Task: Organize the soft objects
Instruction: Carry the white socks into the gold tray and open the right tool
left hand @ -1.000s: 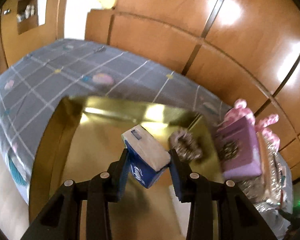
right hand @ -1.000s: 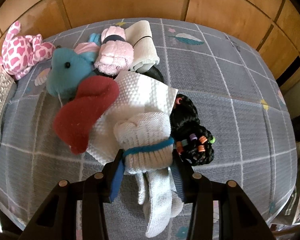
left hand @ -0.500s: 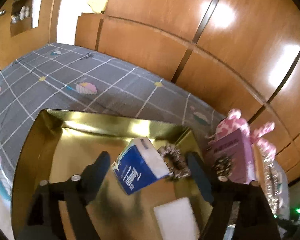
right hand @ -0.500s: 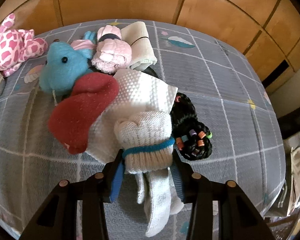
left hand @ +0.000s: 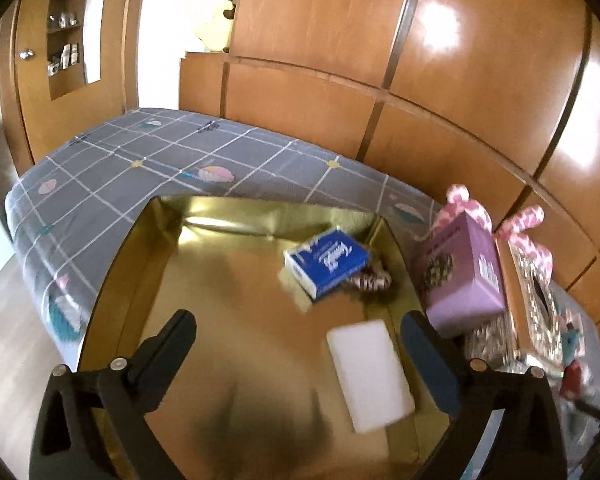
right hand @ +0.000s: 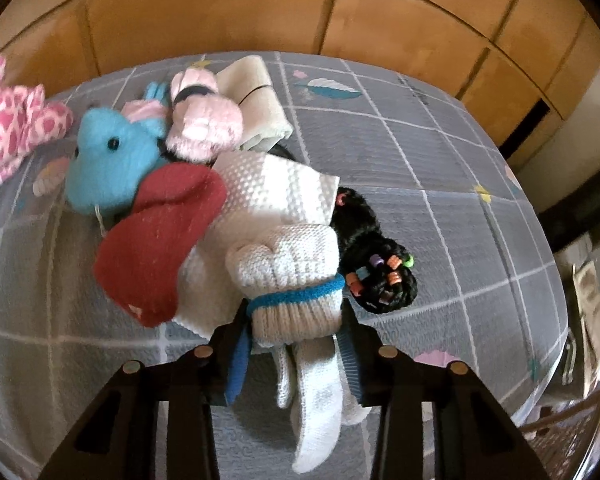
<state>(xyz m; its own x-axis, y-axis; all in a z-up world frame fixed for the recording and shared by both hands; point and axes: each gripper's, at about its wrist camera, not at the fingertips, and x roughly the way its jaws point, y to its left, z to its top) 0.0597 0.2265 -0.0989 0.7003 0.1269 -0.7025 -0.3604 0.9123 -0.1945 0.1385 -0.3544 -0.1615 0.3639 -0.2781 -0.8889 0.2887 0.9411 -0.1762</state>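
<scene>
Left wrist view: left gripper (left hand: 298, 334), jaws apart and empty, above the shiny gold tray (left hand: 136, 248); a blue tissue pack (left hand: 327, 261), a white pad (left hand: 370, 374) and apparently a scrunchie (left hand: 374, 280) lie inside.

Right wrist view: right gripper (right hand: 292, 354) clamped on a rolled white knitted sock (right hand: 290, 280); the remaining pile of soft toys and cloths (right hand: 156, 176) awaits on the grey checked bedsheet (right hand: 440, 160).

A bedroom in a home. A bed (left hand: 148, 168) with a grey checked sheet stands against glossy wooden wardrobe panels (left hand: 440, 92), beside a wooden door (left hand: 32, 80) with a knob and a shelf niche (left hand: 66, 20). Plush toys (right hand: 108, 160), socks (right hand: 292, 280) and a towel (right hand: 276, 188) lie on the sheet.
</scene>
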